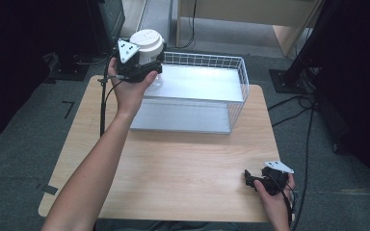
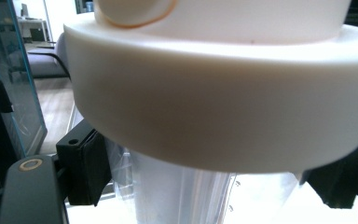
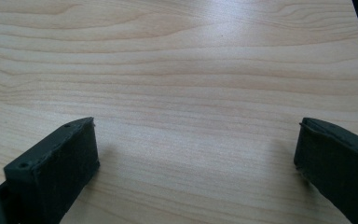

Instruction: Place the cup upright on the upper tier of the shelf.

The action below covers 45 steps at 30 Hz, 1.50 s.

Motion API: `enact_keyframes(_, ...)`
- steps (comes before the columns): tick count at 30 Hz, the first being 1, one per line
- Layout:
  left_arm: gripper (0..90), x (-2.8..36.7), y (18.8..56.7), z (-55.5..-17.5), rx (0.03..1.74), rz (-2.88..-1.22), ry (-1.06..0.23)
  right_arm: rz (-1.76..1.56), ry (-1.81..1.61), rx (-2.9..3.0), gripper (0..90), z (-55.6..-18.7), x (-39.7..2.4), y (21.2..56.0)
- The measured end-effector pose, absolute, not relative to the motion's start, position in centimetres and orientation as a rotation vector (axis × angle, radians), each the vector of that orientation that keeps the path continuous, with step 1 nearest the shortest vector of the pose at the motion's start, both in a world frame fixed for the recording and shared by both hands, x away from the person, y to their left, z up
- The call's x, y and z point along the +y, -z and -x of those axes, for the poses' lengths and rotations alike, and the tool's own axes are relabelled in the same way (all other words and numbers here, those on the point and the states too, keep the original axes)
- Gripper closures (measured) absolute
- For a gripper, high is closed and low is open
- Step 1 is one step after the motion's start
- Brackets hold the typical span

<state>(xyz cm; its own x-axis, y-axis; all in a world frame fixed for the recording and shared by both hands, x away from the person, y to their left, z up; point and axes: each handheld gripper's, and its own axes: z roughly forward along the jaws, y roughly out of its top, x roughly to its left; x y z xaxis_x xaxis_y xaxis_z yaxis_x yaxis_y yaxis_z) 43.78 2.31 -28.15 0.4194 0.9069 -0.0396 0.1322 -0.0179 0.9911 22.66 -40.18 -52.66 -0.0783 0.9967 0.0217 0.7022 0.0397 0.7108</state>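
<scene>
A clear jar with a wide white lid (image 1: 147, 42) is held up at the far-left corner of the white wire basket (image 1: 241, 79). My left gripper (image 1: 148, 69) is shut on the jar's clear body just under the lid. The hand hides the jar's bottom, so I cannot tell whether it touches the basket. In the left gripper view the lid (image 2: 214, 102) looms close, the clear body (image 2: 177, 200) sits between the black jaws, and the left gripper (image 2: 212, 184) clamps it from both sides. My right gripper (image 1: 251, 179) rests open on the table's front right; in its own view the right gripper (image 3: 196, 163) has bare wood between its jaws.
The basket has a pale flat floor (image 1: 197, 84) and stands at the back of the light wooden table (image 1: 183, 163). Cables (image 1: 294, 103) run over the grey carpet to the right. Dark stands and furniture ring the table.
</scene>
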Motion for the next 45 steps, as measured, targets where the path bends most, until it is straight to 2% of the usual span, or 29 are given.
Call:
enact_keyframes(6,13.9,2.2,28.2,-44.5,1.007,-1.493,-0.756,-1.713,-0.787,1.833,0.0,-22.6,-40.2,52.7)
enact_keyframes(9,9.6,2.0,28.4,-44.7,1.02,-1.517,-0.761,-1.71,-0.787,1.833,0.0,-22.7,-40.2,52.7)
enact_keyframes(11,1.1,2.0,28.5,-44.6,1.04,-1.532,-0.781,-1.708,-0.786,1.833,0.0,-22.7,-40.2,52.7)
enact_keyframes(14,0.0,2.4,28.7,-44.3,1.047,-1.514,-0.784,-1.707,-0.786,1.833,0.0,-22.7,-40.2,52.7)
enact_keyframes(24,0.0,3.6,29.1,-42.3,1.031,-1.544,-0.776,-1.708,-0.786,1.833,0.0,-22.7,-40.2,52.7)
enact_keyframes(30,0.0,4.5,29.5,-40.2,0.998,-1.546,-0.815,-1.71,-0.786,1.833,0.0,-22.7,-40.2,52.7)
enact_keyframes(45,0.0,6.9,30.6,-35.4,0.957,-1.549,-0.785,-1.707,-0.785,1.834,0.0,-22.7,-40.2,52.7)
